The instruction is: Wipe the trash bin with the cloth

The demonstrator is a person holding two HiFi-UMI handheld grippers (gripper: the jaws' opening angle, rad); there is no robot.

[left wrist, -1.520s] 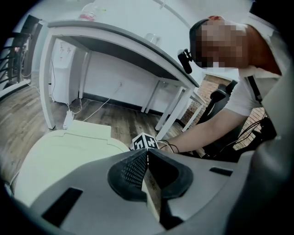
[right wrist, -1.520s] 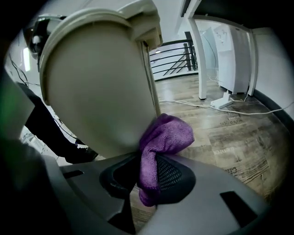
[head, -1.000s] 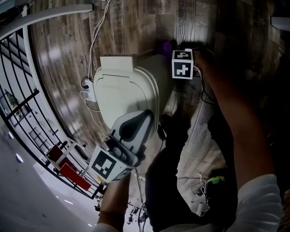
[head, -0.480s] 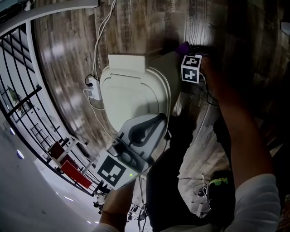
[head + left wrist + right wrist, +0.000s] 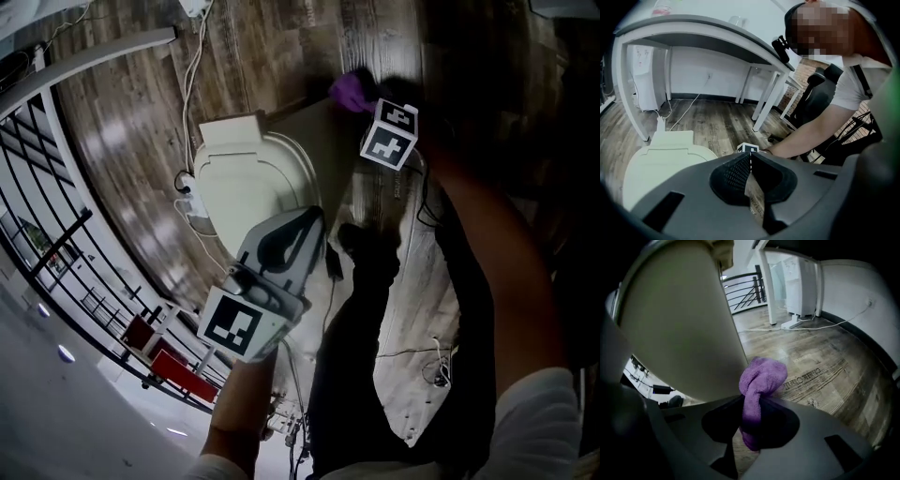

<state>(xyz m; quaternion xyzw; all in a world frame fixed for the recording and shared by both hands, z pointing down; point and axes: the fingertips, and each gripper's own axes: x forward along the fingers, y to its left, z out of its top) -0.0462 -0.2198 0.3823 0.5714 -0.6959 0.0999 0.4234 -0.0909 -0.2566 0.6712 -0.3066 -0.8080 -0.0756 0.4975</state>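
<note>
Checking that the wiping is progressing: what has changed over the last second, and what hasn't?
The right gripper, shut on the purple cloth, has rolled and shifted slightly beside the trash bin; more cloth now shows. The left gripper stays shut and empty over the lid. The bin has not moved.

Left gripper (image 5: 750, 158): jaws pressed together with nothing between them, pointing slantwise down.
Left forearm (image 5: 239, 412): bare, enters from the lower edge of the head view.
Right gripper (image 5: 752, 399): jaws clamped on the purple cloth (image 5: 761, 376), tilted steeply down.
Right arm (image 5: 487, 262): stretched forward, white sleeve (image 5: 534, 422) on the upper arm.
</note>
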